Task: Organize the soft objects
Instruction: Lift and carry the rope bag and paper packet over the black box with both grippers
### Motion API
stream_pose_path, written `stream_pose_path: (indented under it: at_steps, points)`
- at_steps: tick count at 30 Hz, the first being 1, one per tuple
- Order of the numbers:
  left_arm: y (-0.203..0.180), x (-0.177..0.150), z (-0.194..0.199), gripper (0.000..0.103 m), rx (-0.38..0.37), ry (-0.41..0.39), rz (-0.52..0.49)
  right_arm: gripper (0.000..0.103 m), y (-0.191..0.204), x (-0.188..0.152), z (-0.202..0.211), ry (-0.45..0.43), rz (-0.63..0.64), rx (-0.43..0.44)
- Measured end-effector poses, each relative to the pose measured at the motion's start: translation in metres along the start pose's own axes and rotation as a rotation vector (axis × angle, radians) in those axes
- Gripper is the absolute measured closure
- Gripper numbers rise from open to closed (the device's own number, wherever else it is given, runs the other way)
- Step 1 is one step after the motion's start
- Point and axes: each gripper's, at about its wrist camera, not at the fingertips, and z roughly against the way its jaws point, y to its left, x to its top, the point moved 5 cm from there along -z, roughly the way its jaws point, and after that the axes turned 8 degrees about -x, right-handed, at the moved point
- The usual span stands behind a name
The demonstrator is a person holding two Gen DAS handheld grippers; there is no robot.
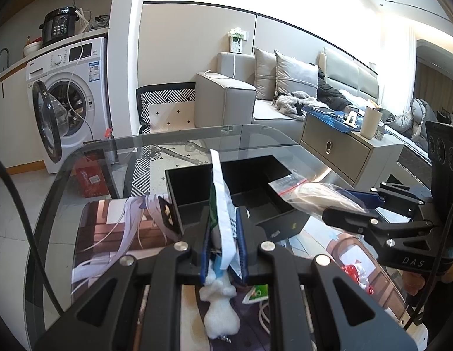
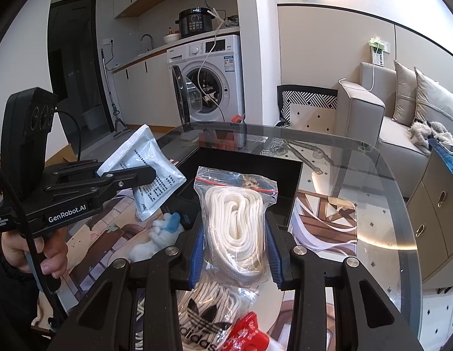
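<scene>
My left gripper (image 1: 225,228) pinches an edge-on, upright white sachet (image 1: 222,193), print hidden; my right gripper (image 2: 235,234) clamps the rope bag (image 2: 235,222), pointing lengthwise away.

"GenRobot.AI" on left gripper (image 2: 144,175); seemingly "adidas" on bag (image 2: 197,321).

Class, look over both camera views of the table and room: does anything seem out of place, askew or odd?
On the table, nothing is spilled or damaged. One oddity behind it: the washing machine door hangs wide open, with a white cable trailing from the counter above into its drum.
</scene>
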Motion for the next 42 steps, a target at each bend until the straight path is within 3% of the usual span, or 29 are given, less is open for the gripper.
stream_pose_path:
  at_steps: [21,42]
  points:
    - [0.006,0.023,-0.038,0.089,-0.009,0.015,-0.012,0.066,-0.001,0.023,-0.050,0.042,0.045,-0.013]
    - [0.012,0.026,-0.075,0.089,-0.025,0.058,-0.008,0.066,-0.008,0.029,-0.084,0.086,0.071,-0.020]
